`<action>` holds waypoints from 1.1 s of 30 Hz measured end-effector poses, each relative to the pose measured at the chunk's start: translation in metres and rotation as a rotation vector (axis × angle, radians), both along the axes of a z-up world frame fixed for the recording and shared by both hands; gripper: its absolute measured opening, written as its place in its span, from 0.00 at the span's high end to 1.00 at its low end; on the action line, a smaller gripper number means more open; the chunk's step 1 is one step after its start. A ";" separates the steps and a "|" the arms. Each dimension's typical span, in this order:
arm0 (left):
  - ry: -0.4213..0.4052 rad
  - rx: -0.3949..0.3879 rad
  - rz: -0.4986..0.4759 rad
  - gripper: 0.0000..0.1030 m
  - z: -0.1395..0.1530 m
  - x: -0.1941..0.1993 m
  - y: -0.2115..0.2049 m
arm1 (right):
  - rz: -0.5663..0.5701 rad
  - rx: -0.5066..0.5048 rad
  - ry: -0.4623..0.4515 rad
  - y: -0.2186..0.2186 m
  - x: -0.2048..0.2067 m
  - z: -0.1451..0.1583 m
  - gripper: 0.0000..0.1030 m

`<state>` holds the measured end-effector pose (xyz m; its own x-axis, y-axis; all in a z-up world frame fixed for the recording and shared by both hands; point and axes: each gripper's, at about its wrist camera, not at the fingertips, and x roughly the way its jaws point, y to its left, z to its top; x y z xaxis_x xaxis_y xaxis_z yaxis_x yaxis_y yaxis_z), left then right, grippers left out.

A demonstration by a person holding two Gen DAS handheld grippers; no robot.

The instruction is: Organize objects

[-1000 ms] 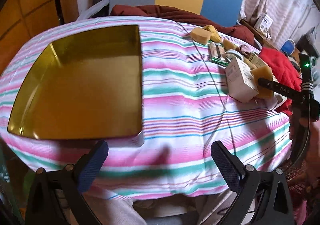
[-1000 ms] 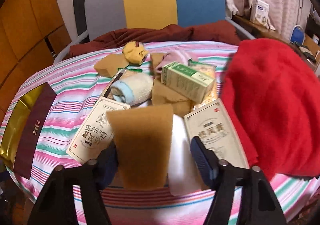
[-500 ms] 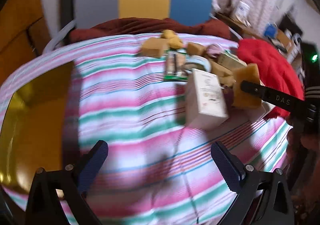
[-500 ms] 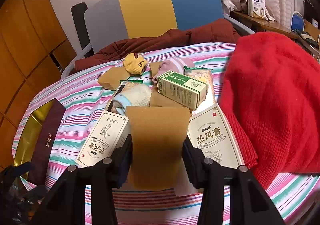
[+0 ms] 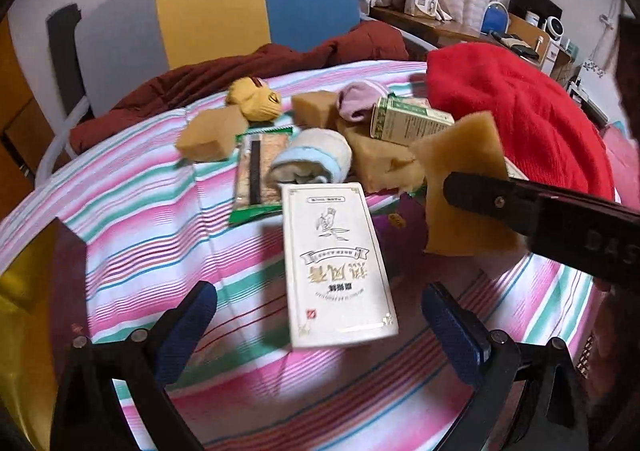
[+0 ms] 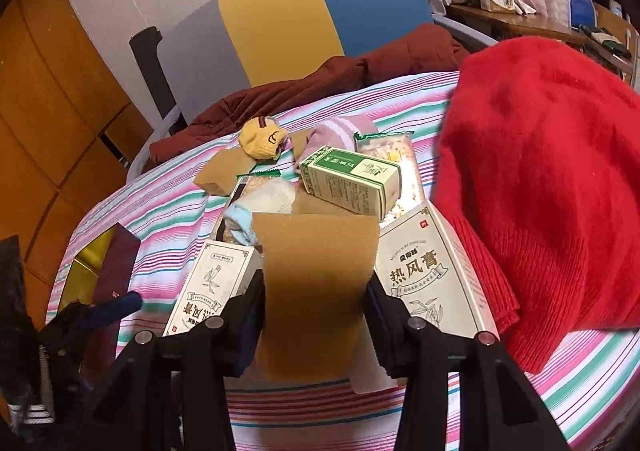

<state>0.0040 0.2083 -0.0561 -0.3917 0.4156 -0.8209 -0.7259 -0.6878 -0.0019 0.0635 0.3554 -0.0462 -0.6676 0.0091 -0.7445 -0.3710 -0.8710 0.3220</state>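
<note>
My right gripper (image 6: 316, 319) is shut on a tan sponge (image 6: 316, 275) and holds it above the pile; the sponge also shows in the left wrist view (image 5: 464, 187). My left gripper (image 5: 320, 331) is open and empty, hovering just before a white flat box (image 5: 336, 263) on the striped cloth. The pile holds a green box (image 6: 352, 179), a second white box (image 6: 432, 275), a rolled blue-white sock (image 5: 312, 163), a pink sock (image 5: 356, 99), a yellow sock (image 5: 256, 99) and more sponges (image 5: 208, 135). The gold tray (image 5: 24, 311) lies at the far left.
A red sweater (image 6: 540, 187) covers the table's right side. A snack packet (image 5: 256, 175) lies by the socks. A dark maroon lid (image 6: 116, 271) leans on the tray. A grey, yellow and blue chair (image 5: 224, 3) with a maroon garment stands behind the table.
My left gripper swung right from over the gold tray to the white box. My right gripper closed on the tan sponge and lifted it.
</note>
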 end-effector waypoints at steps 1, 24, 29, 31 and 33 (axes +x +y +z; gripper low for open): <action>0.002 0.001 0.006 0.00 -0.004 -0.002 0.001 | 0.002 0.014 -0.003 -0.002 -0.001 0.000 0.55; 0.139 0.057 0.045 0.49 -0.045 0.006 -0.036 | 0.072 0.194 -0.047 -0.030 -0.012 0.000 0.55; 0.136 0.093 0.060 0.49 -0.048 0.012 -0.052 | 0.085 0.204 -0.052 -0.033 -0.013 -0.001 0.55; 0.137 0.096 0.068 0.49 -0.049 0.013 -0.056 | 0.085 0.203 -0.047 -0.033 -0.012 -0.001 0.55; 0.140 0.098 0.068 0.49 -0.049 0.018 -0.061 | 0.086 0.203 -0.044 -0.033 -0.012 -0.001 0.55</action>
